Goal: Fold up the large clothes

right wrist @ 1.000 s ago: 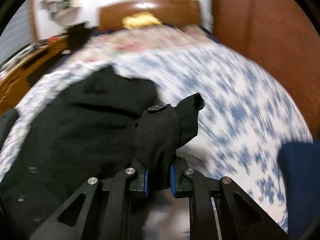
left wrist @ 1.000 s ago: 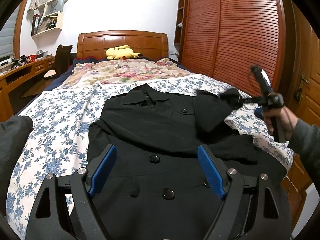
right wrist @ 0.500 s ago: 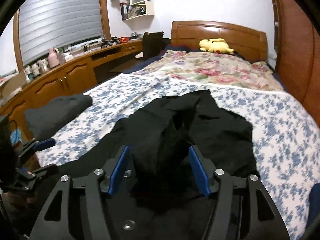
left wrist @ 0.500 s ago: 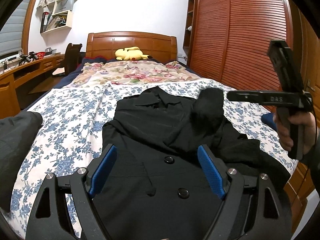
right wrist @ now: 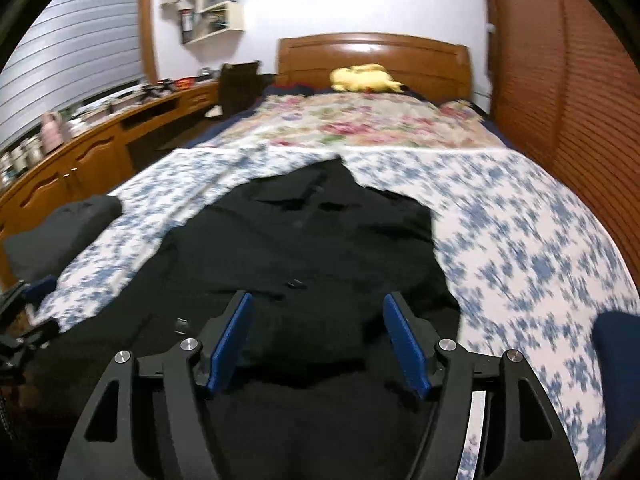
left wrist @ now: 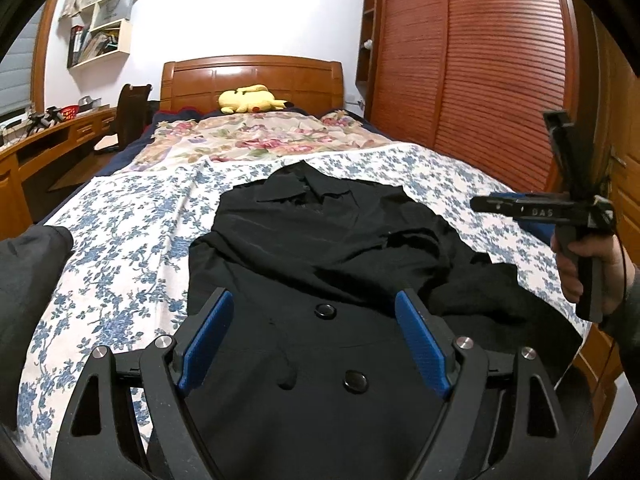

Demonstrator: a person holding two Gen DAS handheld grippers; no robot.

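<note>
Coat (left wrist: pixel 312 264) flat on bed (left wrist: pixel 120 248). Left tool (left wrist: pixel 316 340) wide apart, empty, above it. Right tool (right wrist: pixel 320 344) jaws just opened, sleeve released, gripping nothing.

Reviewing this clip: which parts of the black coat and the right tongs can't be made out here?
- black coat hem: both views, cut off by the bottom edge and covered by the tongs' frames.
- Its right sleeve end: left wrist view, lost in a dark crumpled heap.
- Coat buttons: right wrist view, motion blur.
- right tongs gap: left wrist view, seen side-on.
</note>
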